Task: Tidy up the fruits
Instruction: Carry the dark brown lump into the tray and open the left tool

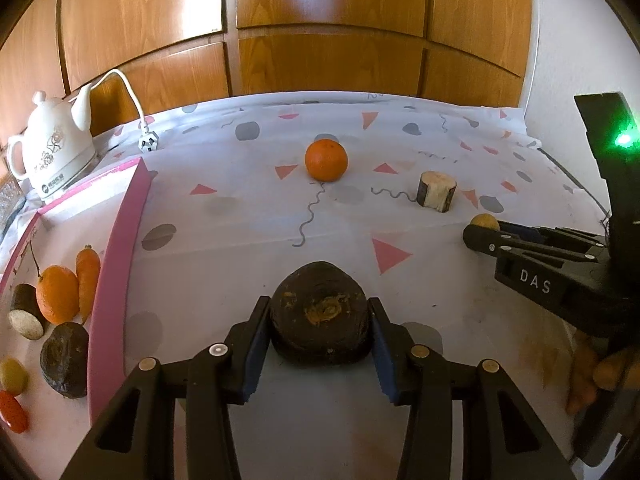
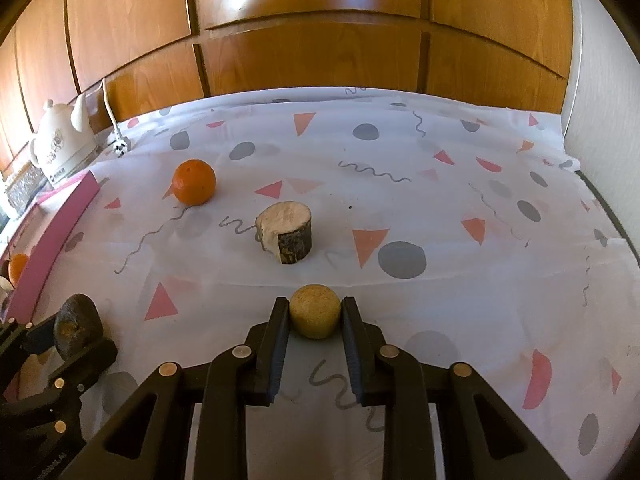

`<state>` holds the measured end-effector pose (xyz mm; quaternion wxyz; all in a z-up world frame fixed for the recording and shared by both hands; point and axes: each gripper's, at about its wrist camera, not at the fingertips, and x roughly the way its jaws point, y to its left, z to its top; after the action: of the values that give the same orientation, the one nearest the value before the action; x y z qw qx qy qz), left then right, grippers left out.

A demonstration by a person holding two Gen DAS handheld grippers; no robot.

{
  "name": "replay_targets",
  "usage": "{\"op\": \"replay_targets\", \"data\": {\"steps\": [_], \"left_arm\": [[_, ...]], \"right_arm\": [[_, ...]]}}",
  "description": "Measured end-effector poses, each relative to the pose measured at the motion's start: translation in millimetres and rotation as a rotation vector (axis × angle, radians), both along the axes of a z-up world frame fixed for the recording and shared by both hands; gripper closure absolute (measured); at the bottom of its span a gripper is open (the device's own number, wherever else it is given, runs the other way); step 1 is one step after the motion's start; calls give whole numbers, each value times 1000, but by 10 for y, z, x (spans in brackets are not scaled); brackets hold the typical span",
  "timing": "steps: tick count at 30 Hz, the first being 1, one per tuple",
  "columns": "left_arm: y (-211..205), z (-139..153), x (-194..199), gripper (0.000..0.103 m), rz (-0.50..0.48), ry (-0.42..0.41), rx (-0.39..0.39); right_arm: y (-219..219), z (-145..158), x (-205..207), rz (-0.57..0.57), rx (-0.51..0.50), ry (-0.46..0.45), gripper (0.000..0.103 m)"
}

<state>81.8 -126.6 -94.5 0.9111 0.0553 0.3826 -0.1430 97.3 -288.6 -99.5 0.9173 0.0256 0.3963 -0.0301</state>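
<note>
Tray (image 1: 116, 264) w/ fruit: left view only

Dark brown wrinkled fruit (image 1: 320, 312), orange scar on its near face, sits between the left jaws, pads on both its sides. Small round tan fruit (image 2: 315, 311) pinched between the right jaws. Orange (image 1: 326, 160) rests loose on the tabletop toward the far side. Short log-shaped piece (image 1: 437, 191), dark bark, pale cut face, stands near it, apart. Pink-rimmed tray (image 1: 120, 240) at left holds a second orange, a carrot, a dark fruit, a log piece, a yellowish fruit and a red one
</note>
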Motion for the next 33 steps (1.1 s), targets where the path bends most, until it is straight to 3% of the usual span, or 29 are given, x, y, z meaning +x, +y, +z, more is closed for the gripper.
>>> {"op": "replay_targets", "data": {"steps": [16, 25, 33], "left_arm": [[251, 214, -113, 57, 50, 71, -46], [401, 515, -244, 57, 56, 8, -50], [883, 732, -224, 57, 153, -3, -93]], "right_arm": [[19, -1, -4, -1, -18, 0, 77], [18, -7, -4, 1, -12, -2, 77], [18, -8, -3, 1, -9, -3, 77]]}}
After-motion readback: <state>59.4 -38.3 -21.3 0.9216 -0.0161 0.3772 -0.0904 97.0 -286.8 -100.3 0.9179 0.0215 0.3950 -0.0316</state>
